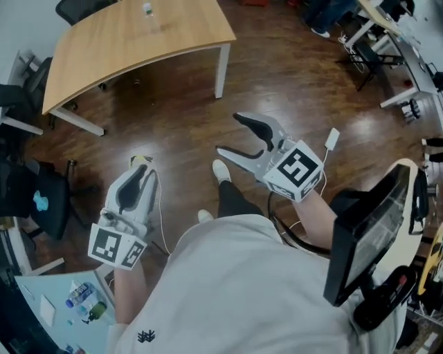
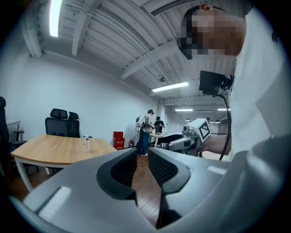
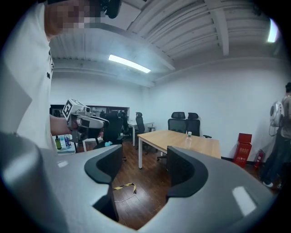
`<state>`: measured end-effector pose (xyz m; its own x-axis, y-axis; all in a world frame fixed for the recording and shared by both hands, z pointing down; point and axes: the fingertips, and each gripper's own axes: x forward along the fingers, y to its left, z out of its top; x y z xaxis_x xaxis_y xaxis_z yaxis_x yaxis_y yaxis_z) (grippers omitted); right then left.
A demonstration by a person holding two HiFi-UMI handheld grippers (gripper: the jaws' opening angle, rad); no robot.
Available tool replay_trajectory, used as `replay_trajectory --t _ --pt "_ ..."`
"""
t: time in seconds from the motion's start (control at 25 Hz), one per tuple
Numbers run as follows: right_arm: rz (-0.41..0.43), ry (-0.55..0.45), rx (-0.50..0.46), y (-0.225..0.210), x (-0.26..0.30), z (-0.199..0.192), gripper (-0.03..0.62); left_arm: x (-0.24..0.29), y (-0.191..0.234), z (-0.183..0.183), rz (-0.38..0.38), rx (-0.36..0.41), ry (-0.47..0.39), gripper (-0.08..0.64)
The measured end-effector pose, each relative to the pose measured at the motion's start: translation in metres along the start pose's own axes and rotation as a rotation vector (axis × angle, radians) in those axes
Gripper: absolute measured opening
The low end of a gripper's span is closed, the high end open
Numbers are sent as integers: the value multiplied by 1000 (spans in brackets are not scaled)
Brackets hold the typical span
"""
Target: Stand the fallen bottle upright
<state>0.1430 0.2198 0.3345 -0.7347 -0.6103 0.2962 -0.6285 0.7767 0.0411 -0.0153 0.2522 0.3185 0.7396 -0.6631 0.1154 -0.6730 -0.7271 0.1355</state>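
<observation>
A small clear bottle (image 1: 147, 10) stands upright on the light wooden table (image 1: 104, 48) at the far top of the head view. The same bottle (image 2: 86, 144) appears in the left gripper view, and the bottle (image 3: 188, 139) also in the right gripper view. I see no fallen bottle. My left gripper (image 1: 142, 162) hangs over the dark floor, far short of the table. Its jaws are almost together, with only a thin slit and nothing between them. My right gripper (image 1: 227, 133) is also over the floor, open and empty.
Black office chairs (image 3: 184, 122) stand behind the table and another chair (image 1: 41, 197) at my left. A small white table (image 1: 62, 304) with bottles is at the lower left. A dark screen rig (image 1: 367, 228) is close on my right. Two people (image 2: 146, 132) stand far off.
</observation>
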Motion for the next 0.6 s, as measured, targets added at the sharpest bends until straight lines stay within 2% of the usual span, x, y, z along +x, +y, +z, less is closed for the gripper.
replay_trajectory --t 0.28,0.6 --pt "-17 16 -36 45 -21 3 293 -36 -18 -12 -19 -14 2 75" --pt "-30 24 -50 66 -26 4 287 -47 -31 -16 -52 0 1 75"
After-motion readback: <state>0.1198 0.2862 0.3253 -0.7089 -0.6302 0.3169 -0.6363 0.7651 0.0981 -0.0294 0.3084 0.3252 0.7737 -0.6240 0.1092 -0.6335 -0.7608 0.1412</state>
